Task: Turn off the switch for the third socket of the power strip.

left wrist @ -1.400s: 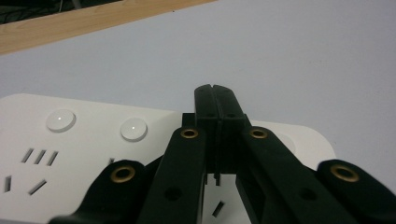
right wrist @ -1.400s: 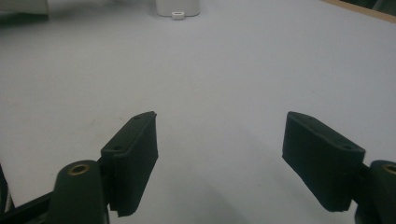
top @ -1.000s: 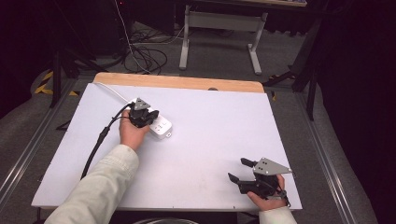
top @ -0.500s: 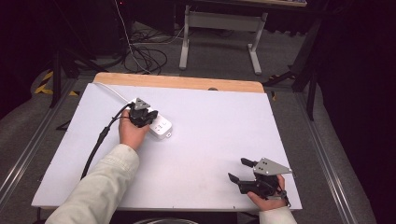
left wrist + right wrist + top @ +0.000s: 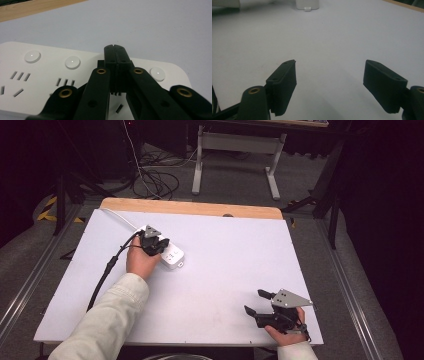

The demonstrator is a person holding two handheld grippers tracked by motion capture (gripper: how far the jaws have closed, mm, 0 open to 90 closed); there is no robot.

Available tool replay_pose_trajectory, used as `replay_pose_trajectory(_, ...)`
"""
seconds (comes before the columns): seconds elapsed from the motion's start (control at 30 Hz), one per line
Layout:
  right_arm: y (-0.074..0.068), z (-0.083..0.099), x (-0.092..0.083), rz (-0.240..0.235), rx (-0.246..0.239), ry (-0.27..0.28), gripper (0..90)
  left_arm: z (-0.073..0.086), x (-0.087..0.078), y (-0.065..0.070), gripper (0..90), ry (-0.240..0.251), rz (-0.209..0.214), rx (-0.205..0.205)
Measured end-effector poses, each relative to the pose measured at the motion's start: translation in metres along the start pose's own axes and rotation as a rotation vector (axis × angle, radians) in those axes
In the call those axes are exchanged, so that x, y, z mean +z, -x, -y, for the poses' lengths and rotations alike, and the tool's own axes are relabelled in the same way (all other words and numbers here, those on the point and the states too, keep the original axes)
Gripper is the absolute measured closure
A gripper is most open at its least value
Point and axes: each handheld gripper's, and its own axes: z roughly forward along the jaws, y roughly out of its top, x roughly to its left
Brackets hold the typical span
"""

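A white power strip [image 5: 173, 256] lies at the left of the white table top [image 5: 235, 255]. Its white cord [image 5: 122, 219] runs to the far left corner. My left gripper [image 5: 154, 245] sits right over the strip's near end. In the left gripper view its black jaws are pressed together with nothing between them, and the left gripper [image 5: 115, 47] points at the strip's [image 5: 37, 75] row of round white buttons [image 5: 72, 62]. I cannot tell whether the tips touch it. My right gripper [image 5: 254, 302] rests at the near right, open and empty. In its own view the right gripper [image 5: 329, 67] faces bare table.
A wooden strip [image 5: 190, 208] borders the table's far edge. The left gripper's black cable [image 5: 106, 272] trails toward the near left. Beyond the table stand a grey desk frame [image 5: 235, 150] and loose floor cables [image 5: 160, 180]. The strip's end [image 5: 307, 4] shows far off in the right gripper view.
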Motion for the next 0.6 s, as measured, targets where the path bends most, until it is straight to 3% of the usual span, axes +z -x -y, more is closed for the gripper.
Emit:
replay_pose_trajectory(0.17,0.0001,0.0000,-0.0001,0.000,0.000,0.000,26.9,-0.0002,-0.0001,0.0006,90.0,-0.003,-0.006,-0.002)
replay_pose_trajectory(0.23,0.0000,0.0000,-0.0002,-0.001,0.000,0.000,26.9,0.0008,-0.0002,-0.0014,90.0,0.004,0.002,-0.037)
replay_pose_trajectory(0.6,-0.0003,-0.0001,-0.0004,-0.002,-0.001,0.000,26.9,-0.0006,0.0002,0.0009,90.0,-0.008,-0.014,-0.029)
